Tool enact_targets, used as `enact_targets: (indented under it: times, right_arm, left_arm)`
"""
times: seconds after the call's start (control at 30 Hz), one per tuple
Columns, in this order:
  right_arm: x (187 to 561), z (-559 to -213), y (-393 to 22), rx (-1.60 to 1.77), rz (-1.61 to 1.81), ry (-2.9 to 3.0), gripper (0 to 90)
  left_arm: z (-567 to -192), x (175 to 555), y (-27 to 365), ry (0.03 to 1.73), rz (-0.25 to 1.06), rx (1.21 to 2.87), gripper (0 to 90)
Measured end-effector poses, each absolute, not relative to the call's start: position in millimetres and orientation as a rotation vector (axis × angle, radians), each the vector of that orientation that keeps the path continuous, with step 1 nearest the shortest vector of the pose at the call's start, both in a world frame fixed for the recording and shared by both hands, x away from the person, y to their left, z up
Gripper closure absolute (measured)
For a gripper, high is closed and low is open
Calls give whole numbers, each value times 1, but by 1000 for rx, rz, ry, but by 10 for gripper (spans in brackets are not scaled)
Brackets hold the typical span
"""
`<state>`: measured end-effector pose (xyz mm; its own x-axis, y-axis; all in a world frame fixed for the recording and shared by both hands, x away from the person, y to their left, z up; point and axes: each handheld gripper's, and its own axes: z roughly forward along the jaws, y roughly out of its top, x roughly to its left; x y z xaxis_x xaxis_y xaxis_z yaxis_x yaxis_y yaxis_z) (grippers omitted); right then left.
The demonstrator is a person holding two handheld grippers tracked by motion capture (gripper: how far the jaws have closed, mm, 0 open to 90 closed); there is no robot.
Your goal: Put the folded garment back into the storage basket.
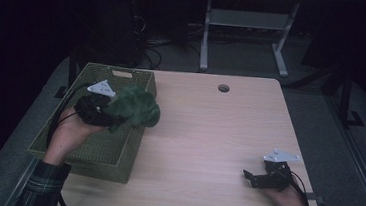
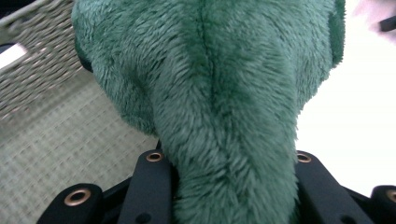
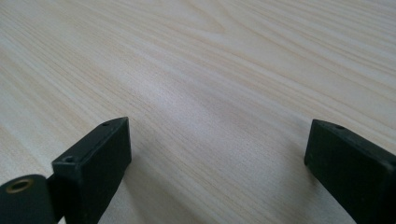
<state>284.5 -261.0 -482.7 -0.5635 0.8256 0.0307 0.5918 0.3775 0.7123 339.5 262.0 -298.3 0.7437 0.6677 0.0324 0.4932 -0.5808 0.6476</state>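
Seemingly midway, the left gripper [image 1: 101,110] clamps its fingers [image 2: 152,179] on a green plush [image 1: 135,108] above the basket's [image 1: 91,150] right edge; whether it is going in or coming out, I cannot tell. The right gripper [image 1: 252,178] rests on the table [image 1: 208,135], fingers [image 3: 100,158] spread and empty. Its own view adds bare wood grain; the left gripper view shows woven basket floor beneath the plush.
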Motion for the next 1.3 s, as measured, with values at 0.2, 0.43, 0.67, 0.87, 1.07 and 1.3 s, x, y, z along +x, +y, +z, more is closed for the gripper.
enact_targets:
  times: [0.2,0.43,0.67,0.87,1.07,1.3]
  right_arm:
    - [285,-483,-261,1240,990,2312,68]
    - [284,-483,-261,1240,990,2312,68]
    - [284,-483,-261,1240,990,2312,68]
    - [285,-483,-261,1240,990,2312,68]
    - [285,-483,-261,1240,990,2312,68]
    - [285,-483,-261,1240,990,2312,68]
  left_arm:
    - [-304,340,281,936,388,2295,657]
    - [-311,342,301,1029,428,2265,655]
    - [-323,346,318,1121,475,2244,651]
    - [-337,351,330,1198,491,2226,651]
    - [-354,355,335,1238,478,2233,649]
    - [-376,363,332,1251,450,2276,648]
